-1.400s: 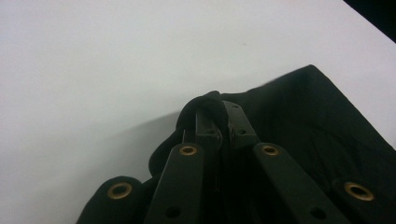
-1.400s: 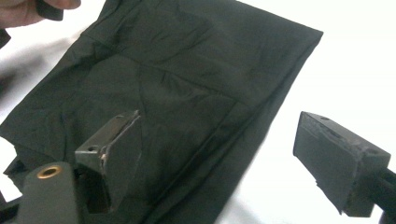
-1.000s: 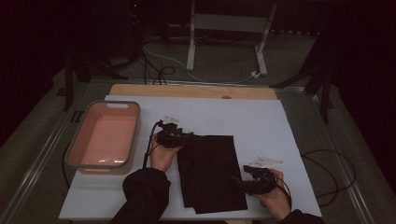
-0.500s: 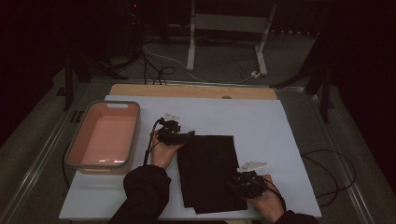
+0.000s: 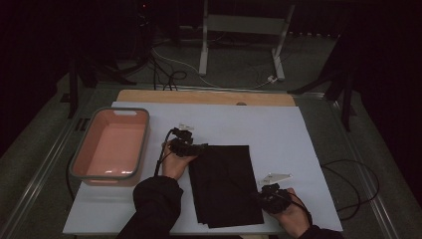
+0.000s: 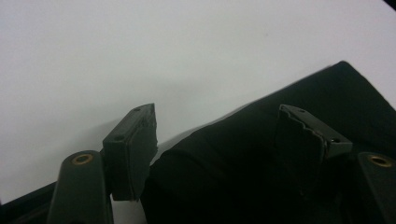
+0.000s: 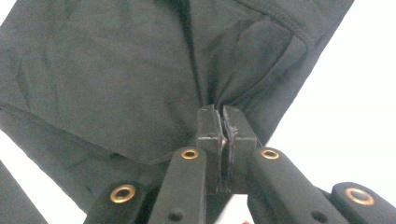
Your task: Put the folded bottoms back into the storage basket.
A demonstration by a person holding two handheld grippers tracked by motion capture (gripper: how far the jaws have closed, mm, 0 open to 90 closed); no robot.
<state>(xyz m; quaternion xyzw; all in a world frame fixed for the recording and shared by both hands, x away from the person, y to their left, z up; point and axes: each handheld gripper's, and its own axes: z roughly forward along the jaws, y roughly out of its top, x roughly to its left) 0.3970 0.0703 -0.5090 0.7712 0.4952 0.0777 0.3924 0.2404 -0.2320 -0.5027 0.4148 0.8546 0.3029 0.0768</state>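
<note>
A black cloth (image 5: 224, 184) lies folded flat on the white table top (image 5: 278, 129). My left gripper (image 5: 201, 148) rests at the cloth's far left corner. In the left gripper view the left gripper (image 6: 215, 116) is open, its jaws having just widened: one jaw stands on the bare table, the other over the cloth (image 6: 261, 158), neither pressing. My right gripper (image 5: 263, 194) is at the cloth's near right edge. Its jaws have just closed, and the right gripper (image 7: 220, 112) is shut on a pinched-up fold of the cloth (image 7: 107, 79).
A pink bin (image 5: 112, 110) with a grey rim stands on the table's left side. A wooden strip (image 5: 209, 97) runs along the far edge. Cables (image 5: 348, 179) loop off the table's right side. Bare table top lies beyond the cloth.
The right gripper's jaws have closed onto the cloth's right edge, and that hand has shifted slightly toward the cloth. The left hand has stayed at the far left corner.
</note>
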